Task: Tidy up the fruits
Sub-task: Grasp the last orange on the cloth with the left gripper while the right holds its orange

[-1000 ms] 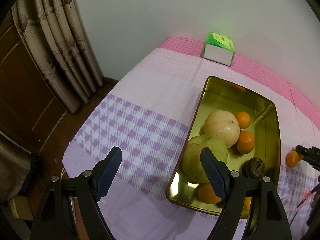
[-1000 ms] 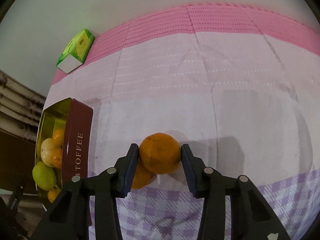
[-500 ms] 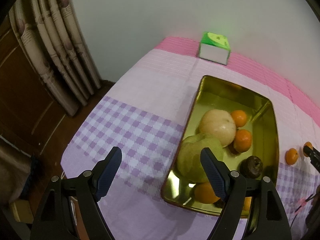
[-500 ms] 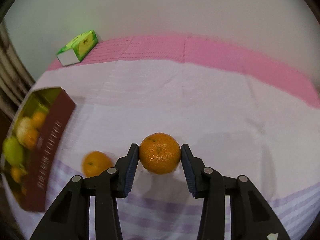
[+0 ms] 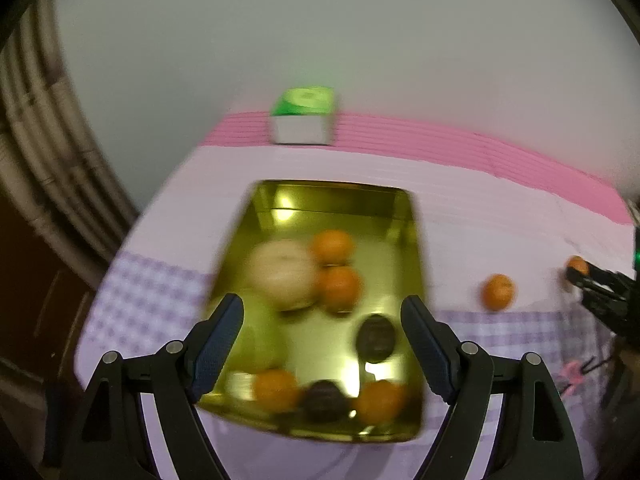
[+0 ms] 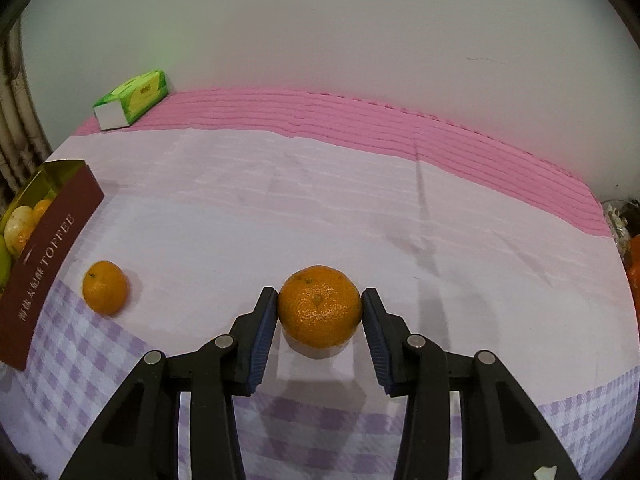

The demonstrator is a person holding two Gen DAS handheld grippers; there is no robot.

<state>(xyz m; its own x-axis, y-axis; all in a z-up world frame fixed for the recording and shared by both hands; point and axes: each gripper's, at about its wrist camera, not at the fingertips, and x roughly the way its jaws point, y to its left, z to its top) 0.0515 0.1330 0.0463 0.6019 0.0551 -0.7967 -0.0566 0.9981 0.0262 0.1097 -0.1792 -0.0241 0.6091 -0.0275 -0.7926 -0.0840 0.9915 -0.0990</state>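
Note:
My right gripper (image 6: 320, 312) is shut on a tangerine (image 6: 319, 306) and holds it just above the tablecloth. A second tangerine (image 6: 105, 287) lies on the cloth to its left, next to the red-sided gold tin (image 6: 48, 268). In the blurred left wrist view, my left gripper (image 5: 322, 344) is open and empty over the tin (image 5: 404, 240), which holds a pale pear (image 5: 282, 272), a green apple (image 5: 256, 340), several tangerines and two dark fruits. The loose tangerine (image 5: 498, 291) and my right gripper (image 5: 580, 274) show at the right.
A green tissue box (image 6: 130, 99) sits at the back left of the table by the wall; it also shows in the left wrist view (image 5: 302, 120). A curtain (image 5: 36, 184) hangs at the left. The pink-and-purple cloth (image 6: 400, 220) covers the table.
The right gripper lifted its tangerine away to the right, leaving the second tangerine on the cloth by the tin. The left gripper swung right, now centred over the tin.

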